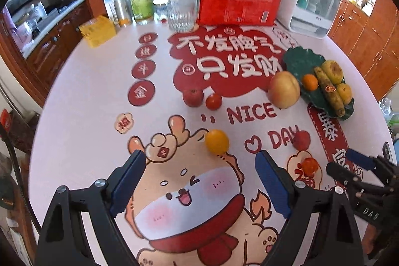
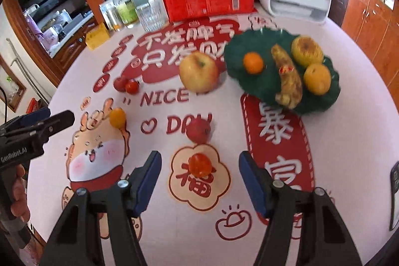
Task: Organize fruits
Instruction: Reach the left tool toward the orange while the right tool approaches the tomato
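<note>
Ahead of the left gripper's (image 1: 200,167) matt blue ribbed pads, a glossy yellow fruit (image 1: 217,145); beyond, a smooth printed tablecloth (image 1: 87,96), clear ribbed glass (image 1: 180,13), shiny red plastic pack (image 1: 239,4)

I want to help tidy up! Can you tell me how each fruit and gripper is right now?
Green plate: holds four fruits.
Banana: lying on the plate.
Big apple: loose on the table, beside the plate.
Yellow tomato: loose on the table.
Orange-red tomato: loose on the table, ahead of the right gripper.
Left gripper: jaws open, empty.
Right gripper: jaws open, empty.
</note>
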`<state>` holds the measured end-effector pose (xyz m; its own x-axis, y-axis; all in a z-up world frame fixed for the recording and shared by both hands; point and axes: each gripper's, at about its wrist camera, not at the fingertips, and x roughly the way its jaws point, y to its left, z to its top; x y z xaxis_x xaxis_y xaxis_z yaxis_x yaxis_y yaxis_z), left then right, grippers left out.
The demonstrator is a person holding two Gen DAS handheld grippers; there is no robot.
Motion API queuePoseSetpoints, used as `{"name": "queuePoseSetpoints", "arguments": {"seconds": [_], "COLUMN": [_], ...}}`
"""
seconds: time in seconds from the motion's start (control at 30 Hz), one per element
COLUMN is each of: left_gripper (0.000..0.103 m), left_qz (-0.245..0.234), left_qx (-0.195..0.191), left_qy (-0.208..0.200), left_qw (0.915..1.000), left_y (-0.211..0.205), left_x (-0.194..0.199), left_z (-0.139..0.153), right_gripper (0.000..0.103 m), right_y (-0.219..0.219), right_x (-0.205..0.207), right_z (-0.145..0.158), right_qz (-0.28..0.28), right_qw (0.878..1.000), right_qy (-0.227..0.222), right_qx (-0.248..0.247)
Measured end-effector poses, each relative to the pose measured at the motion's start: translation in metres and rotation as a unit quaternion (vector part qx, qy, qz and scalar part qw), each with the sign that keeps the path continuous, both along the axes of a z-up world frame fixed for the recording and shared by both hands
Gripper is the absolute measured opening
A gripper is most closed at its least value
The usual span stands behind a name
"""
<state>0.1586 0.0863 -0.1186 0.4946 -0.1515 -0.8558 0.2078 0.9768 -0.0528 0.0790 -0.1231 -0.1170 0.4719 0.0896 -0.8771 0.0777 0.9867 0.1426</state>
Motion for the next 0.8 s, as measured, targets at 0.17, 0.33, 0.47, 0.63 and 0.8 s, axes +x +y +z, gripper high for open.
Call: {"name": "queuePoseSetpoints", "arguments": {"seconds": [0.17,0.33,0.47,0.63,0.8], "left_gripper": [0.078,0.069,0.061,0.051,0.03], "left_qz": [-0.008,-0.006,0.002,0.004,-0.004], "left_qx": [-0.018,-0.037,-0.051,-0.066,-0.061], "left_qy": [0.036,0.069,0.081,0.083,0.083], "left_qw": [0.9992,0.9969,0.9954,0.9943,0.9947], "left_y": [-0.004,-0.007,-0.007,-0.01,-0.021], "left_x": [0.018,0.033,0.039,0.041,0.04], "left_z": [-0.029,-0.055,-0.065,-0.069,-0.074], "right_gripper": [0.055,0.048,0.04,0.035,0.028], "right_y": [0.002,0.003,0.005,0.009,0.01], "right_x": [0.005,0.01,0.014,0.015,0.016], "right_z": [-0.023,-0.041,-0.049,-0.052,-0.053], "right_qz": [-0.008,-0.012,-0.011,-0.003,0.002], "right_qw": [1.0,0.999,0.999,0.999,0.999], "right_qy": [0.024,0.041,0.047,0.04,0.033], "right_qx": [-0.001,0.001,0.004,-0.009,-0.014]}}
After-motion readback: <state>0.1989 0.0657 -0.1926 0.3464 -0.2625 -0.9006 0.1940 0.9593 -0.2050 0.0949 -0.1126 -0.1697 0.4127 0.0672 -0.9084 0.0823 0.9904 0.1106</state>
